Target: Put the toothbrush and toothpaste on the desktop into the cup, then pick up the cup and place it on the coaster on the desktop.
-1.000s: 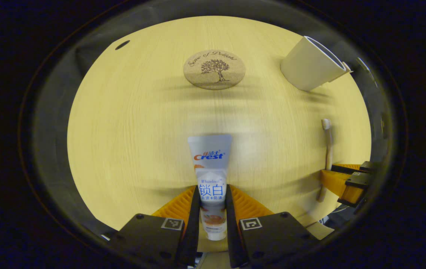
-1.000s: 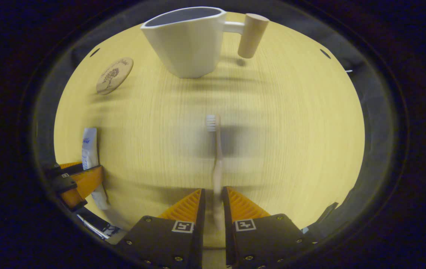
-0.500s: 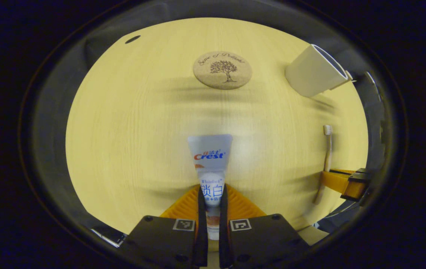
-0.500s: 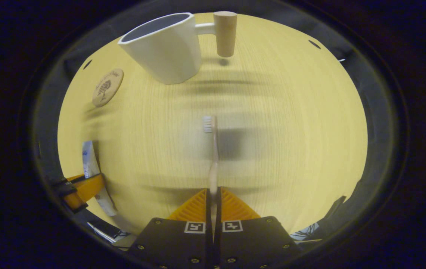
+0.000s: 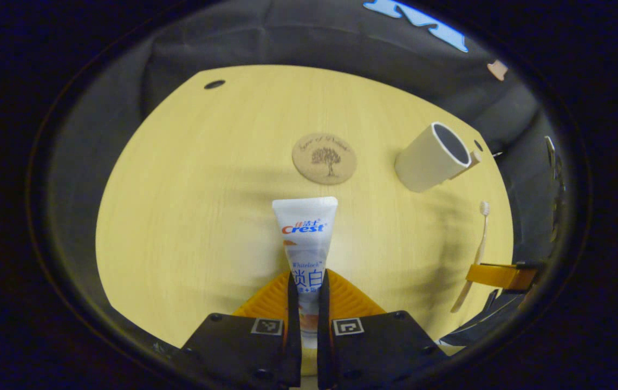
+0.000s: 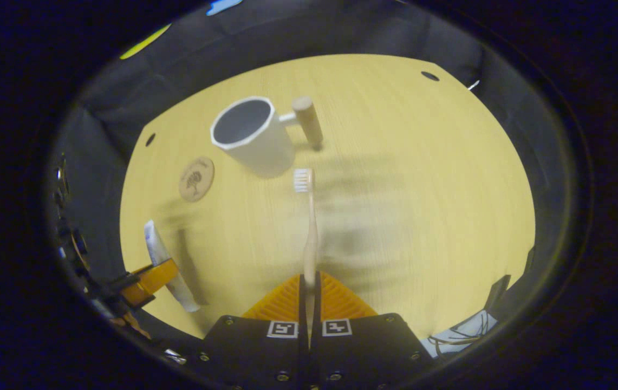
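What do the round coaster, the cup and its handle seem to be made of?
The coaster looks like cork: matte, speckled tan, with a tree printed on it. The cup looks like matte white plastic or ceramic; its smooth faceted rim fits either. Its handle looks like pale unvarnished wood, a plain peg.

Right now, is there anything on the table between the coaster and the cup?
No. In the left gripper view, bare wooden table separates the coaster from the cup; nothing lies there.
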The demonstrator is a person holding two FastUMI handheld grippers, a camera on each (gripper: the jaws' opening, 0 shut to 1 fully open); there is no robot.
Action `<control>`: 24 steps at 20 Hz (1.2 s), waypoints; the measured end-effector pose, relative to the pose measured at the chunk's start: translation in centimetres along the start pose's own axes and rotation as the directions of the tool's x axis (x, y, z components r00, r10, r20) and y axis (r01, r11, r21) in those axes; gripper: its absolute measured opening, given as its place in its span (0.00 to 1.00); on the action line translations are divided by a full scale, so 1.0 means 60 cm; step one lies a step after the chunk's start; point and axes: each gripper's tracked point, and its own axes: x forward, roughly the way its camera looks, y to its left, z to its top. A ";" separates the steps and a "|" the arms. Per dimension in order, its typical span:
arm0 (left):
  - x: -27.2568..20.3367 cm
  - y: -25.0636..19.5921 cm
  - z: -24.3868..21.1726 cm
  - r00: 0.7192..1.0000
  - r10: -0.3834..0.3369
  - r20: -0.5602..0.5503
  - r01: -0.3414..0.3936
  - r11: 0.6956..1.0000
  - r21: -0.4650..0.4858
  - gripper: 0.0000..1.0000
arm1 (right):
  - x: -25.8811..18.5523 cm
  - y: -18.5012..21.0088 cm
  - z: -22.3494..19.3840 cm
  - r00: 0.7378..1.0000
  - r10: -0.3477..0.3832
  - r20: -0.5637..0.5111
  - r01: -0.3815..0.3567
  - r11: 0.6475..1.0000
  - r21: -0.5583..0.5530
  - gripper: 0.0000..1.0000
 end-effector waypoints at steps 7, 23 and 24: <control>-0.106 -0.005 0.092 0.967 -0.012 0.253 0.018 1.000 -0.022 0.19 | -0.088 0.049 0.169 0.933 0.114 0.342 -0.108 0.994 -0.037 0.02; -0.182 0.067 0.121 0.927 0.126 0.353 -0.061 0.980 -0.189 0.19 | -0.009 0.126 0.361 0.803 0.209 0.559 -0.163 0.978 -0.131 0.02; -0.185 0.067 0.120 0.926 0.131 0.354 -0.062 0.978 -0.199 0.19 | 0.000 0.125 0.361 0.803 0.207 0.559 -0.157 0.978 -0.136 0.02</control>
